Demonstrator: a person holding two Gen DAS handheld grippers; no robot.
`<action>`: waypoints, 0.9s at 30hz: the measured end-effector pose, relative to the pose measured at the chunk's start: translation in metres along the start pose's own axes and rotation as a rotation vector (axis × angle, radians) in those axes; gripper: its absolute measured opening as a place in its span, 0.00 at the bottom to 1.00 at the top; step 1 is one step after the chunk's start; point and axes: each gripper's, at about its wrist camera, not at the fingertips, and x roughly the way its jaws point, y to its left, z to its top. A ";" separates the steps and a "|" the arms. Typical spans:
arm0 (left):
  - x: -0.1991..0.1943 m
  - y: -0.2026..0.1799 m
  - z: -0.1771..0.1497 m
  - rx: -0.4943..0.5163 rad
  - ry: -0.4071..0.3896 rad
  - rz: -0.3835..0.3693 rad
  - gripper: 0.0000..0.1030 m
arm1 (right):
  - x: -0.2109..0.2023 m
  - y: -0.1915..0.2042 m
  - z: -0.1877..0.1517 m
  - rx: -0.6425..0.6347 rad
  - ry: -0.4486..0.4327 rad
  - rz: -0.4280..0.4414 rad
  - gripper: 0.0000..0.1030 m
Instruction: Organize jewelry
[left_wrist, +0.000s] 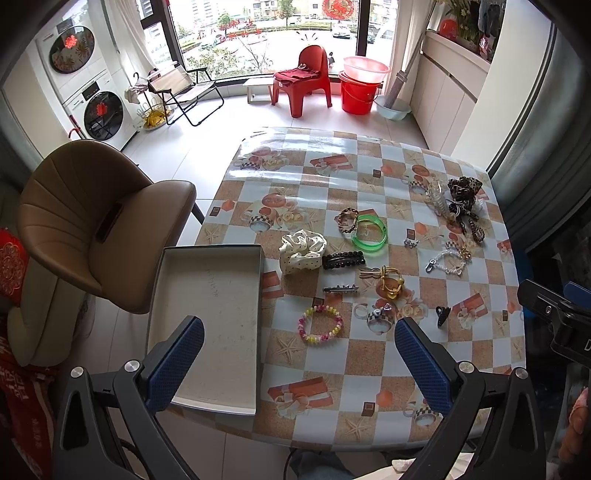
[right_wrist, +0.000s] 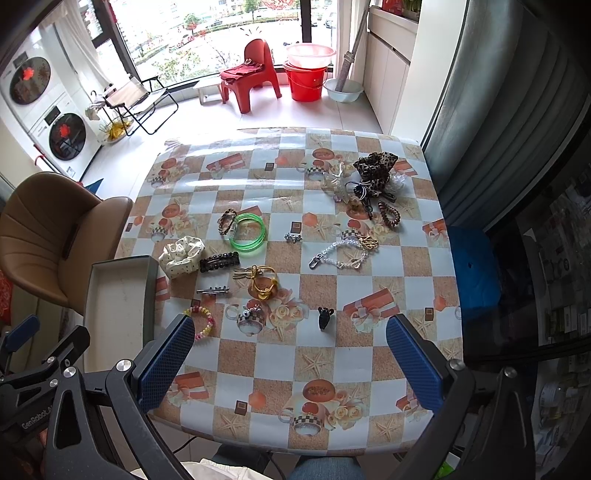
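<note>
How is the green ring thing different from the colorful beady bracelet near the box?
The green bangle is smooth, see-through plastic in one color; the beaded bracelet is a string of small pink, yellow and white beads. The green bangle looks bigger and touches a brown braided band; the beaded bracelet lies alone, nearer the gray box. Both are rings lying flat on the table, and neither is in the box yet.

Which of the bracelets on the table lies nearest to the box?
The pink-and-yellow beaded bracelet, lying just right of the box at the near side. The green bangle and brown braided bracelet lie farther back.
</note>
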 end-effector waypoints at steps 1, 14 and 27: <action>0.000 0.000 0.001 0.000 0.000 0.000 1.00 | 0.001 0.000 0.000 0.000 0.000 0.000 1.00; 0.000 0.000 0.001 0.002 0.004 0.000 1.00 | 0.002 0.001 0.000 0.000 0.004 -0.001 1.00; 0.001 0.001 0.001 0.002 0.007 0.001 1.00 | 0.002 0.001 0.000 0.000 0.006 -0.002 1.00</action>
